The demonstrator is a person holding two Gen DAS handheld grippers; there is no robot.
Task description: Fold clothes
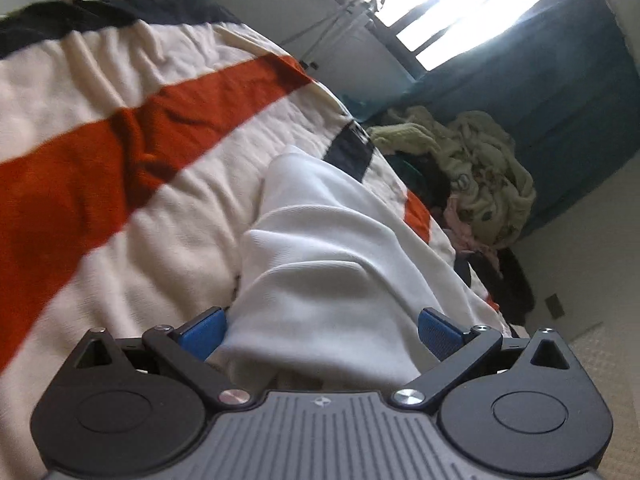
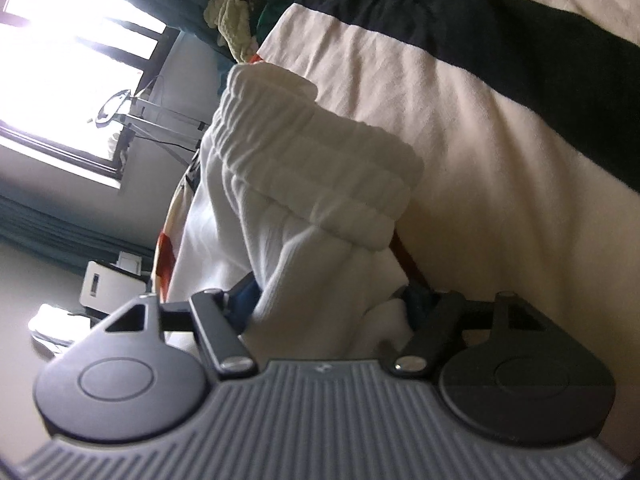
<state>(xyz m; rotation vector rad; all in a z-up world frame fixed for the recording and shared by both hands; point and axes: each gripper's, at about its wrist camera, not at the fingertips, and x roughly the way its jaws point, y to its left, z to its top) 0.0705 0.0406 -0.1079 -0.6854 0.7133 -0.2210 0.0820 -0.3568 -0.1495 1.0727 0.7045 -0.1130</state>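
Observation:
A white garment (image 1: 320, 240) lies rumpled on a cream blanket (image 1: 120, 152) with orange and dark stripes. My left gripper (image 1: 322, 332) is open, its blue pads (image 1: 204, 332) wide apart, and a fold of the white cloth runs between them down to the gripper body. In the right wrist view the same white garment (image 2: 312, 168) shows a ribbed elastic waistband, bunched and folded over. My right gripper (image 2: 332, 304) is open too. White cloth fills the gap between its fingers (image 2: 244, 304) and partly hides the pads.
A heap of pale green and dark clothes (image 1: 480, 168) sits past the blanket's far edge, also visible as the clothes heap (image 2: 232, 12). Behind are a bright window (image 1: 460, 8), teal curtains (image 1: 560, 100), a metal stand (image 2: 160, 116) and a white box (image 2: 108, 284) on the floor.

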